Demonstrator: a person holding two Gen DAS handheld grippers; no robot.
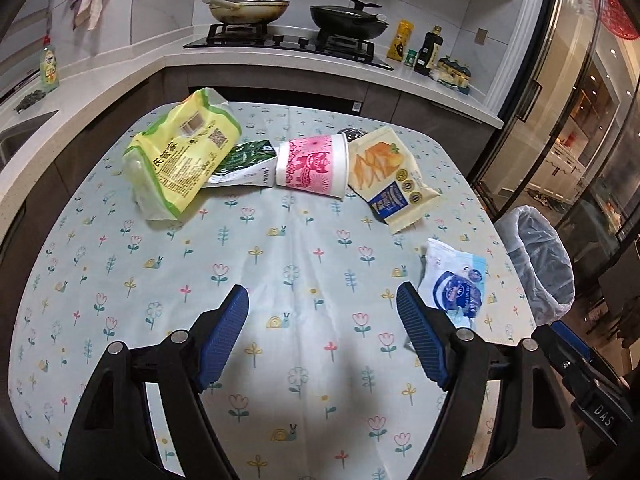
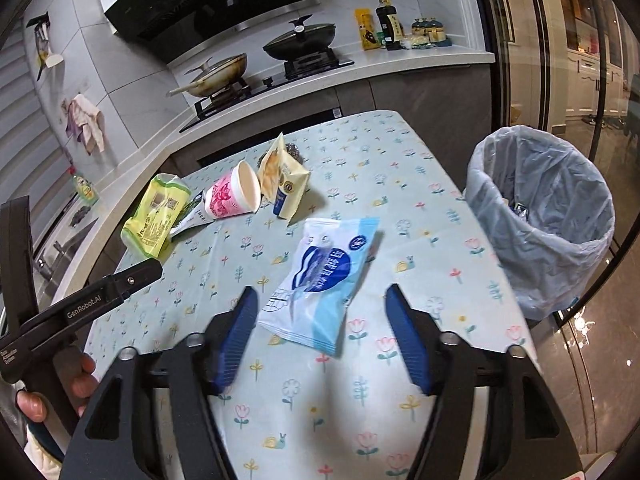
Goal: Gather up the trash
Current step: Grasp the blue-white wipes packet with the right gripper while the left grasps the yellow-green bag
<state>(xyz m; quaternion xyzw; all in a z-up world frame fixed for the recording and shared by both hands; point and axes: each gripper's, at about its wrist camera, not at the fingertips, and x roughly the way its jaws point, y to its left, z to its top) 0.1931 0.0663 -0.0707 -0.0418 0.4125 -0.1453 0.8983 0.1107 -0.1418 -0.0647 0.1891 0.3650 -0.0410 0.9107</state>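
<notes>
Litter lies on the flowered tablecloth (image 1: 280, 264): a yellow-green bag (image 1: 180, 156), a dark green wrapper (image 1: 244, 160), a pink paper cup (image 1: 312, 166) on its side, a cream cracker packet (image 1: 388, 172) and a blue-white packet (image 1: 456, 280). My left gripper (image 1: 322, 300) hangs open over bare cloth, the blue-white packet just right of its right finger. My right gripper (image 2: 320, 300) is open, its fingertips either side of the near end of the blue-white packet (image 2: 324, 276), pads not touching it. The cup (image 2: 236, 196), cracker packet (image 2: 284, 180) and yellow-green bag (image 2: 156, 216) lie farther back.
A bin lined with a clear bag (image 2: 540, 216) stands past the table's right edge, also seen in the left wrist view as the bin (image 1: 540, 264). A kitchen counter with a hob and two pans (image 1: 288, 16) runs behind. A hand holds the other gripper's handle (image 2: 60, 312) at the left.
</notes>
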